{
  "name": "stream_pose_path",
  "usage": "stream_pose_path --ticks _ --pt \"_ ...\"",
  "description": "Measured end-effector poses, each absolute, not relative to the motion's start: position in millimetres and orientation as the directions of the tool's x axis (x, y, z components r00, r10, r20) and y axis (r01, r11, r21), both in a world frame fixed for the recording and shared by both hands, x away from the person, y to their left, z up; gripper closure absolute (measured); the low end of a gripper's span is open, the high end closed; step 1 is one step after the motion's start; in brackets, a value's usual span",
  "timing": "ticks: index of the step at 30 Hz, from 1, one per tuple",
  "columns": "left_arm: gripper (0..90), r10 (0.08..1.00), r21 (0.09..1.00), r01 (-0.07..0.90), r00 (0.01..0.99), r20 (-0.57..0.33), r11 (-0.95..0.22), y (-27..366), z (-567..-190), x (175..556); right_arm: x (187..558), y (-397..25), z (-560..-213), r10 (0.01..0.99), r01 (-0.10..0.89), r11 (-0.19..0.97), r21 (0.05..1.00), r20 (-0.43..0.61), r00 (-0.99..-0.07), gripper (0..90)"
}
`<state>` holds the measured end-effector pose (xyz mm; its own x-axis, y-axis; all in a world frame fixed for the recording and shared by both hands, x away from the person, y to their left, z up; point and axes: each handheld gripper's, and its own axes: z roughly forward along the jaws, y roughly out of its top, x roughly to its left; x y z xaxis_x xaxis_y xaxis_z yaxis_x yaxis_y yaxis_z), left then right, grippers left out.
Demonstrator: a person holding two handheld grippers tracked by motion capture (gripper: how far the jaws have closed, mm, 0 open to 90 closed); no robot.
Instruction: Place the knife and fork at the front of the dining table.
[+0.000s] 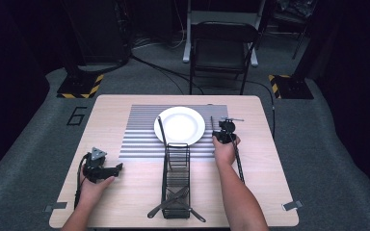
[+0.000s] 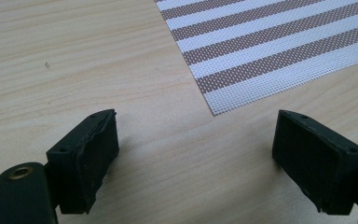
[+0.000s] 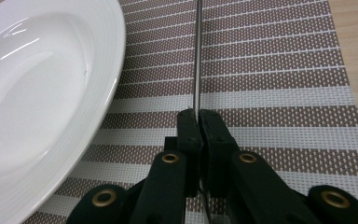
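Knife clamped in right hand-held gripper

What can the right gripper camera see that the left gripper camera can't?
Right gripper view: a white plate and the right gripper shut on a thin metal utensil lying along the mat beside the plate; what kind of utensil it is cannot be told here.

Left gripper view: the left gripper open, nothing between its jaws, over bare wooden table.

Both: the striped placemat.

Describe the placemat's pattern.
The placemat is woven mesh with alternating brown and white stripes, clearest in the right gripper view.
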<state>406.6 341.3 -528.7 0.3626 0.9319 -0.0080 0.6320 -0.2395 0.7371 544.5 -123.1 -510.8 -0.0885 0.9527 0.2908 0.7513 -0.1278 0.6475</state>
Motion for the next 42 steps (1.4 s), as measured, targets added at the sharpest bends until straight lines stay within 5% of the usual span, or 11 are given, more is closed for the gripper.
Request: stream_pose_path --ticks 42 --pt "14.5 0.931 0.74 0.629 0.365 -0.01 -0.239 340.8 -529.0 406.3 551.7 -121.7 -512.1 0.973 0.738 -0.084 0.67 0.215 -0.085 82.8"
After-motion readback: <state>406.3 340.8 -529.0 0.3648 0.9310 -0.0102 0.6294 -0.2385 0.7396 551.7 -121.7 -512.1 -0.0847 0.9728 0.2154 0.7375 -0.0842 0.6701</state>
